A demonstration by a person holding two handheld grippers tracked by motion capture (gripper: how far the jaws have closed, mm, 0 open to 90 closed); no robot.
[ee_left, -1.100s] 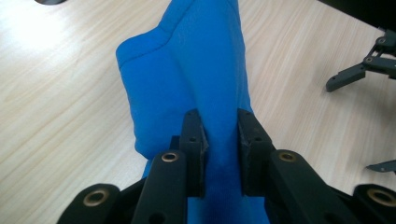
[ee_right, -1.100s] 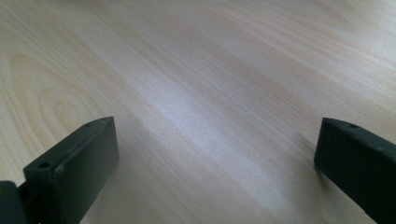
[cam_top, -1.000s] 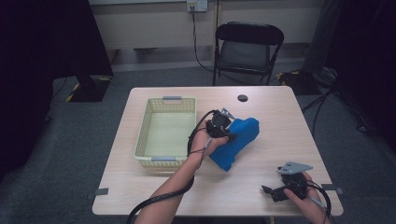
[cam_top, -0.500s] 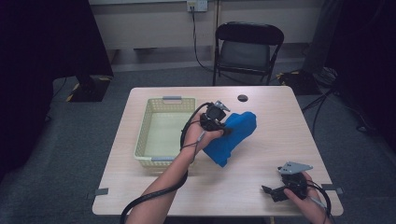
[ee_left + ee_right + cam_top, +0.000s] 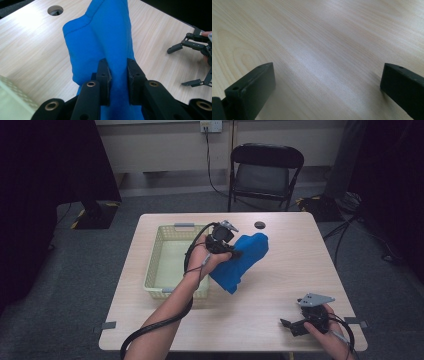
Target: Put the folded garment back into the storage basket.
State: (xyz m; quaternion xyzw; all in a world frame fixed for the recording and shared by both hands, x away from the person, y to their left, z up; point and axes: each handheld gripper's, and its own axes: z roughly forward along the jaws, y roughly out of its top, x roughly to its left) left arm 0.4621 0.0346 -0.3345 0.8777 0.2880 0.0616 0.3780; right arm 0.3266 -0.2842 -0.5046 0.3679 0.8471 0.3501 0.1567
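Note:
A blue cloth hangs from my left gripper, just right of the yellow basket. Its lower corner reaches down toward the table. In the left gripper view the two black jaws are pinched on a fold of the blue cloth, with my left gripper shut on it. My right gripper rests near the table's front right corner, open, held by a hand. Between the wide-apart jaws of my right gripper lies bare wood.
The light wooden table has a round cable hole at its back edge. A black folding chair stands behind the table. A black cable trails from the left gripper along the forearm.
My left gripper has lifted the blue cloth up and slightly toward the back and the basket. The right gripper has stayed in place.

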